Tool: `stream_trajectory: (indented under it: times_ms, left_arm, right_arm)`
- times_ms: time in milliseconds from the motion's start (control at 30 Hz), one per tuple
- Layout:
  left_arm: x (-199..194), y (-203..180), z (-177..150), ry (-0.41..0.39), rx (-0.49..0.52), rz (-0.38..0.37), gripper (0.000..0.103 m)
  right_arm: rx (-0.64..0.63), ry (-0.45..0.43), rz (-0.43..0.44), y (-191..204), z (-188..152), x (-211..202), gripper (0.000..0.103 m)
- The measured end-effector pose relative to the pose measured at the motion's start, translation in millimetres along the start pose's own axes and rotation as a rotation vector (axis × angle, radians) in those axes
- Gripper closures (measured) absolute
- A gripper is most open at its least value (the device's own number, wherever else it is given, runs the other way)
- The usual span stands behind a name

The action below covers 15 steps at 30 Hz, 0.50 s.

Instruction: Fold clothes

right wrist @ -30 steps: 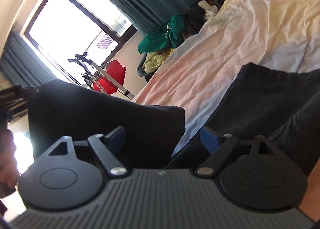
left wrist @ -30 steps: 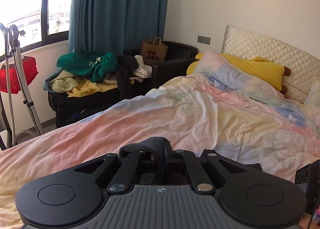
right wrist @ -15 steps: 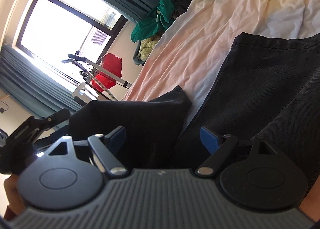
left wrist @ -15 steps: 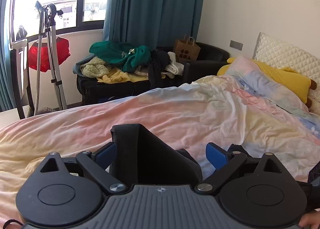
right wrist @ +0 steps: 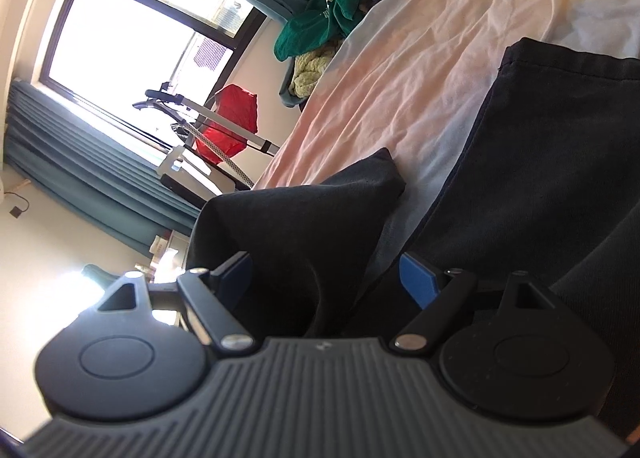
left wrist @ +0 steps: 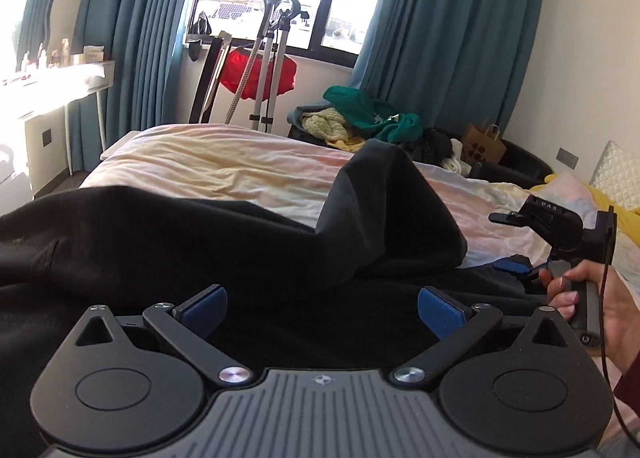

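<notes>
A black garment [left wrist: 200, 234] lies across the near side of the bed [left wrist: 220, 161]. One fold of it [left wrist: 392, 201] stands up in a hump. My left gripper [left wrist: 322, 308] hovers just over the flat black cloth, wide open, with nothing pinched between its blue pads [left wrist: 440, 312]. In the right wrist view my right gripper [right wrist: 328, 278] is rolled to one side and its jaws are closing. The raised black fold [right wrist: 304, 225] stands between them, and the pads are still far apart. A hand [left wrist: 600, 310] holds that gripper at the right of the left wrist view.
A heap of green, yellow and dark clothes [left wrist: 360, 121] covers a dark chair beyond the bed. A garment steamer stand [left wrist: 272, 57] with a red cloth stands by the window. A white dressing table [left wrist: 60, 85] is at the left, a paper bag [left wrist: 482, 143] and a yellow pillow [left wrist: 624, 197] at the right.
My left gripper has let go of the black cloth, opened wide and swung round to face the window. The raised fold has sunk lower between the right gripper's jaws.
</notes>
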<state>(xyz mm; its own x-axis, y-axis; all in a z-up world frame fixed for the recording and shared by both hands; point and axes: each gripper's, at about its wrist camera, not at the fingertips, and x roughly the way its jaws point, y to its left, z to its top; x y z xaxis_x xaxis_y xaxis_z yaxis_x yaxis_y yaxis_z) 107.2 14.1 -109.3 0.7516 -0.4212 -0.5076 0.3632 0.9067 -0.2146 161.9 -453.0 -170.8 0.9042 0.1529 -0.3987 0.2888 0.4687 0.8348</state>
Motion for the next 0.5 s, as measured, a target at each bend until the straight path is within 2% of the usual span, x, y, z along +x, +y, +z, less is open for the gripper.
stream_trajectory:
  times_ms: [67, 133, 300, 400, 467, 500]
  left_arm:
    - [-1.3, 14.3, -17.3, 0.027, -0.071, 0.011, 0.001]
    - [2.0, 23.8, -14.6, 0.018, -0.119, -0.026, 0.001]
    - [18.7, 45.7, -5.8, -0.078, -0.206, -0.105, 0.001]
    - [37.2, 62.8, -12.0, -0.045, -0.291, -0.122, 0.001]
    - [44.5, 73.9, -11.6, -0.024, -0.337, -0.118, 0.001]
    - [47.2, 78.9, -10.2, -0.019, -0.358, -0.117, 0.001]
  right_arm:
    - [0.029, 0.033, 0.004, -7.6, 13.0, 18.3, 0.023]
    - [0.074, 0.026, -0.077, -16.7, 24.6, 33.6, 0.023]
    - [0.039, 0.068, -0.126, -22.1, 44.7, 87.3, 0.024]
    - [0.044, 0.065, -0.156, -22.9, 50.3, 115.1, 0.043]
    - [0.079, 0.053, -0.157, -16.2, 53.3, 127.5, 0.068]
    - [0.046, 0.036, -0.161, -2.9, 55.3, 128.4, 0.087]
